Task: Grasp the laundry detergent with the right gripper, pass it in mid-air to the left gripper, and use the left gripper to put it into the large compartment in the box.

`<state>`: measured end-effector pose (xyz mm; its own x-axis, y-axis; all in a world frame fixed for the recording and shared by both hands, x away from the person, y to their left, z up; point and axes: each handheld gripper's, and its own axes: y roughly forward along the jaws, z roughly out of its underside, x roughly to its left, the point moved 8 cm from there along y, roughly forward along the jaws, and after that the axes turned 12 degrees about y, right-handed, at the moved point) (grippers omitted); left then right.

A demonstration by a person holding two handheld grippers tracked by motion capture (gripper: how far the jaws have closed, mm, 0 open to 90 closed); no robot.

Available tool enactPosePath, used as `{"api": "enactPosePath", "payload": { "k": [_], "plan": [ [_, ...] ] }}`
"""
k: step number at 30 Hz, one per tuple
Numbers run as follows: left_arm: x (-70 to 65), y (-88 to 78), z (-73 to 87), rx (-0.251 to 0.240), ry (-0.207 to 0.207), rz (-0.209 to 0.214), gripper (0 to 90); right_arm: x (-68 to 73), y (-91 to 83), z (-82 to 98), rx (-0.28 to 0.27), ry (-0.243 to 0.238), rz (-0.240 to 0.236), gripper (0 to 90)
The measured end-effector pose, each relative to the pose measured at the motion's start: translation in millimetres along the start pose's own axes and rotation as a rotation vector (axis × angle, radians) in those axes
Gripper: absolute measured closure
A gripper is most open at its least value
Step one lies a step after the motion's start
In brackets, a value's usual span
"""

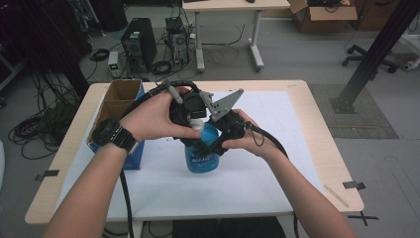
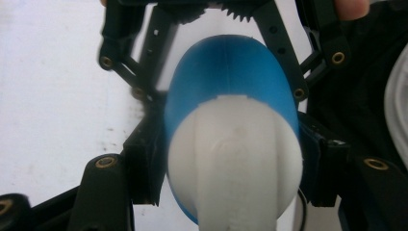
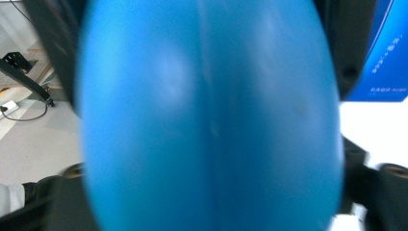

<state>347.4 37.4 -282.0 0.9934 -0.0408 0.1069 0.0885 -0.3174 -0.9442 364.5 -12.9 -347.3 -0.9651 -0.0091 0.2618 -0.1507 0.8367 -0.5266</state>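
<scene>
Bottle: we see a blue bottle (image 1: 200, 154) standing upright on the white table cover (image 1: 277, 148), just below the middle of the high view, under both hands.
Cap: its white cap (image 2: 235, 163) sits low and central in the left gripper view, with the blue shoulder rising behind it.
Left gripper: the left gripper (image 1: 194, 115) comes in over the top of the bottle; in its own view the two black jaws press the cap from either side, so we read it as clenched on the cap.
Right gripper: the right gripper (image 1: 224, 133) reaches the bottle's body from the right of the high view; in its own view the blue wall bulges up close with dark jaw parts at both edges, so we judge it to be clamped around the body, though the contact points are blurred.
Step in hand: we judge this to be opening the cap, one claw steadying and one turning.
Doing it well: we keep the body grip firm but not crushing, since soft plastic may buckle and spill; we turn about the bottle's own axis, holding the base flat.
Risk: the smooth cap may slip between the jaws.
Nearby: a cardboard box (image 1: 119, 101) sits at centre left, clear of the work.
</scene>
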Motion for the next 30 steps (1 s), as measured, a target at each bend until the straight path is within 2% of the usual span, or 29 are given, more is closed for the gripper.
{"api": "enactPosePath", "payload": {
  "k": [3,7,13,14,15,16,17,18,19,20,22,23,24,25,26,27,28,29,30],
  "plan": [
    [2.2,-7.1,-0.9,0.011,-0.038,0.006,38.0,-3.1,-1.3,5.2,0.007,0.006,0.032,14.1],
    [10.0,-19.9,2.8,0.041,-0.101,-0.026,38.0,-8.8,-11.6,14.4,0.010,0.024,0.089,6.1],
    [26.5,-44.7,15.1,0.129,-0.272,-0.094,38.0,-21.2,-43.7,33.8,0.032,0.065,0.178,4.6],
    [26.5,-44.7,15.1,0.129,-0.272,-0.094,38.0,-21.2,-43.7,33.8,0.032,0.065,0.178,4.6],
    [32.9,-53.6,19.1,0.147,-0.326,-0.119,38.0,-24.6,-55.7,40.7,0.039,0.074,0.204,4.6],
    [35.8,-58.0,21.3,0.154,-0.356,-0.132,38.0,-26.3,-61.6,44.1,0.043,0.078,0.216,4.7],
    [38.8,-62.4,23.5,0.159,-0.381,-0.145,38.0,-28.1,-67.5,47.7,0.050,0.083,0.231,4.6],
    [38.8,-62.4,23.5,0.159,-0.381,-0.145,38.0,-28.1,-67.5,47.7,0.050,0.083,0.231,4.6],
    [41.5,-66.4,25.9,0.162,-0.412,-0.158,38.0,-31.0,-78.8,55.3,0.069,0.095,0.257,4.6],
    [47.5,-75.3,30.7,0.160,-0.493,-0.189,38.0,-32.3,-84.1,58.8,0.074,0.101,0.270,4.6],
    [53.5,-85.0,36.3,0.152,-0.578,-0.217,38.0,-35.0,-94.4,65.9,0.090,0.110,0.294,4.7],
    [53.5,-85.0,36.3,0.152,-0.578,-0.217,38.0,-36.1,-99.2,69.5,0.101,0.115,0.309,4.7],
    [58.7,-95.0,42.5,0.142,-0.653,-0.244,38.0,-37.0,-103.9,72.6,0.109,0.121,0.320,4.7],
    [61.3,-99.7,45.9,0.133,-0.692,-0.259,38.0,-37.4,-108.7,75.5,0.116,0.127,0.330,4.7],
    [61.3,-99.7,45.9,0.133,-0.692,-0.259,38.0,-37.4,-108.7,75.5,0.116,0.127,0.330,4.7],
    [63.8,-105.0,50.1,0.131,-0.728,-0.272,38.0,-37.4,-113.2,78.0,0.122,0.133,0.337,4.7],
    [68.2,-114.8,58.7,0.124,-0.806,-0.295,38.0,-37.4,-121.9,82.1,0.133,0.136,0.353,4.7],
    [68.2,-114.8,58.7,0.124,-0.806,-0.295,38.0,-37.4,-121.9,82.1,0.133,0.136,0.353,4.7],
    [69.9,-119.5,63.6,0.127,-0.839,-0.306,38.0,-37.1,-126.3,83.4,0.130,0.141,0.363,4.9]
  ]
}}
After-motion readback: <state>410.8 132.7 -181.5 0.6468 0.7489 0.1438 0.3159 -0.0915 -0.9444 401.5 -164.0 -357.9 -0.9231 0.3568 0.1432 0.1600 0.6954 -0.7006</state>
